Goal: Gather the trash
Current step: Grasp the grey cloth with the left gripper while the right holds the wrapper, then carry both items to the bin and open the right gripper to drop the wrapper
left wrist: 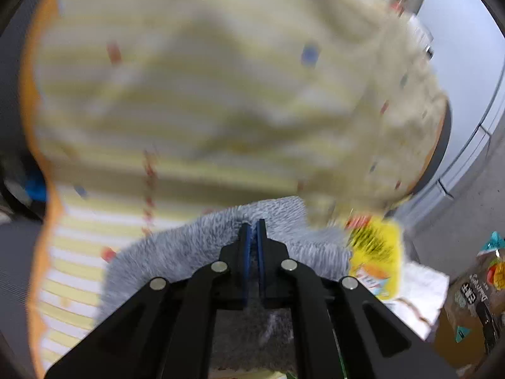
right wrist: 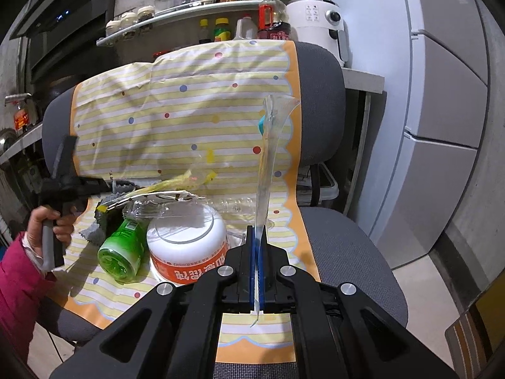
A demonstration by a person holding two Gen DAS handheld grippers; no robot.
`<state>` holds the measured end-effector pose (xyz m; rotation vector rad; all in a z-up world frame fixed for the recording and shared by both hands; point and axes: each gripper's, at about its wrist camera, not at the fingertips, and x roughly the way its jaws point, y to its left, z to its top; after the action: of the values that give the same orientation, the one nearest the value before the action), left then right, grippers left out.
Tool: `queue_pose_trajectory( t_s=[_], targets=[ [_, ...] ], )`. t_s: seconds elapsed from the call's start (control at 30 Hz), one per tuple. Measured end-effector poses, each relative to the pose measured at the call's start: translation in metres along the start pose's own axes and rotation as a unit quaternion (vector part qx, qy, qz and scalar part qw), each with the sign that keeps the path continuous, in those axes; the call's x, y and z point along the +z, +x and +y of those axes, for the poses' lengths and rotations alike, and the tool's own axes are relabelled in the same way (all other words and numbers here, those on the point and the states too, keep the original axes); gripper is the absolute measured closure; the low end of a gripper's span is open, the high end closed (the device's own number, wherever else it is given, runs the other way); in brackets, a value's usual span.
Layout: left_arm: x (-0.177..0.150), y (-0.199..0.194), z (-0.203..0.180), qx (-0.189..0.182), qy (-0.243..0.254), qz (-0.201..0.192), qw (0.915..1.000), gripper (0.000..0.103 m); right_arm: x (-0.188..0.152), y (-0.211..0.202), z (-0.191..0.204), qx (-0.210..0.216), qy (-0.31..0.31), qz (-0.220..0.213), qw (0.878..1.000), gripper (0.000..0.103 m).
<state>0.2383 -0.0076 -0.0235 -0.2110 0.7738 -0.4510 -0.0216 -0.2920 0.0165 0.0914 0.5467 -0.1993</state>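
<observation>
My right gripper point(right wrist: 257, 232) is shut on a clear plastic wrapper point(right wrist: 271, 145) that stands up from the jaws above the chair seat. My left gripper point(left wrist: 252, 225) is shut on a grey fluffy cloth point(left wrist: 189, 252); in the right wrist view it point(right wrist: 107, 184) is at the left over the pile, held by a hand in a pink sleeve. On the striped sheet point(right wrist: 176, 107) lie a green bottle point(right wrist: 121, 252), a white tub with an orange label point(right wrist: 189, 249), a clear bottle point(right wrist: 233, 205) and a yellow wrapper point(right wrist: 186, 181). The left wrist view is blurred.
The striped sheet point(left wrist: 189, 94) drapes a grey office chair point(right wrist: 318, 94). A white fridge point(right wrist: 442, 126) stands to the right. Shelves with bottles and jars point(right wrist: 221, 0) and a white appliance point(right wrist: 318, 22) are behind. A yellow packet point(left wrist: 378, 252) and a brown bag point(left wrist: 473, 300) show in the left wrist view.
</observation>
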Motion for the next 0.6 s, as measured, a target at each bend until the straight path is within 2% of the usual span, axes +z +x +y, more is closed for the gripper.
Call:
queue_pose_trajectory(
  t_s=[0.17,0.27,0.4,0.6],
  targets=[
    [0.013,-0.086,-0.027,0.021,0.033,-0.101,0.9942,0.101,-0.002,-0.017,-0.002,0.006,0.008,-0.015,1.0,0.101],
    [0.006,-0.133,-0.046,0.02,0.054,-0.132,0.9895,0.101,-0.003,-0.033,-0.004,0.014,0.017,-0.026,0.999,0.101],
    [-0.021,-0.175,-0.078,0.004,0.092,-0.146,0.9849,0.101,-0.009,-0.057,-0.009,0.019,0.026,-0.041,0.999,0.101],
    [-0.068,-0.198,-0.128,-0.037,0.13,-0.122,0.9833,0.101,-0.025,-0.093,-0.025,0.015,0.037,-0.051,0.998,0.101]
  ],
)
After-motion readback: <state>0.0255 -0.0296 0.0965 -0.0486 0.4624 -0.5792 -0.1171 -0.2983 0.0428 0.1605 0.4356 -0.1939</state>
